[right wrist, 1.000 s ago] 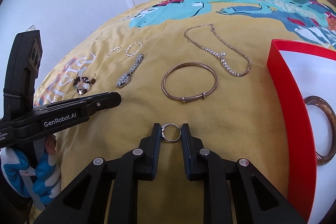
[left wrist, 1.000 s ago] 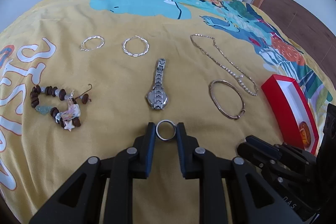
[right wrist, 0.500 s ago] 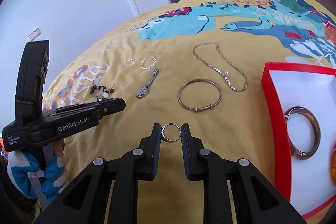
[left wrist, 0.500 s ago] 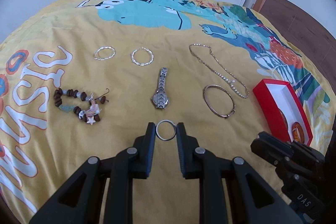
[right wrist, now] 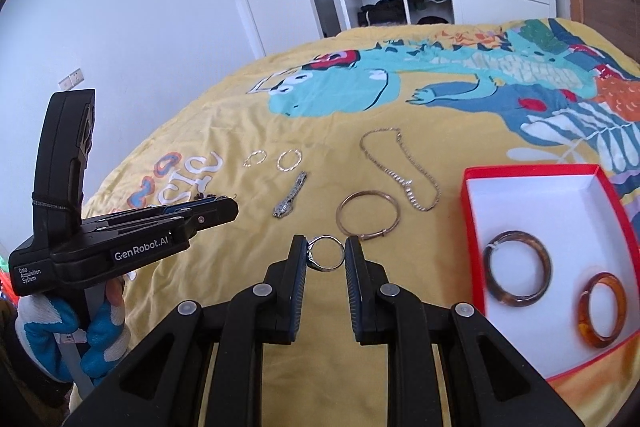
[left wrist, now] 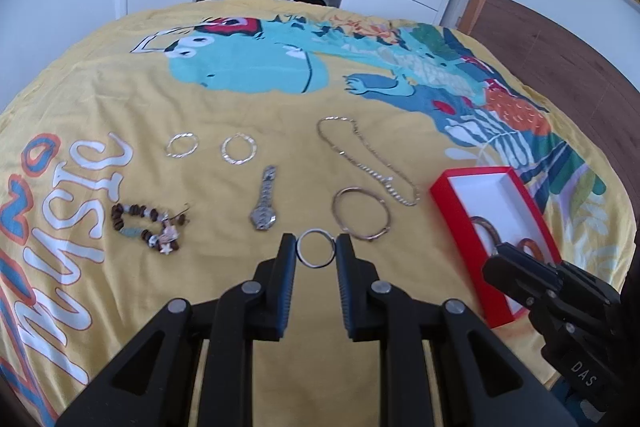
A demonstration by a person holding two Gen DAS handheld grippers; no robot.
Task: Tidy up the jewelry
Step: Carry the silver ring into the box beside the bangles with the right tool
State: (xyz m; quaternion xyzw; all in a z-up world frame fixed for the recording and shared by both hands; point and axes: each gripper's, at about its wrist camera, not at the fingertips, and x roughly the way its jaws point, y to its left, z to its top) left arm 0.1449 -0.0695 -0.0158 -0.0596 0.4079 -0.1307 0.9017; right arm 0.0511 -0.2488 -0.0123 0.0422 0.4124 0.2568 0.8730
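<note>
Only the right view shows both amber bangles (right wrist: 516, 269) in the red box (right wrist: 468, 227); left tongs (left wrist: 316, 254) clamp a plain ring (left wrist: 316, 254), right tongs (right wrist: 325, 253) clamp a set ring (right wrist: 325, 253), both raised over the bed (left wrist: 120, 99).

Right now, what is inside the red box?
Inside the red box, two amber-brown bangles lie flat on the white lining: a darker bangle and an orange bangle, apart. The near wall hides the nearest strip of the floor.

A thin plain silver ring (left wrist: 316, 248) stands upright, pinched between the left claw's fingers. A silver ring with a small setting (right wrist: 326, 253) is likewise pinched upright between the right claw's fingers.
</note>
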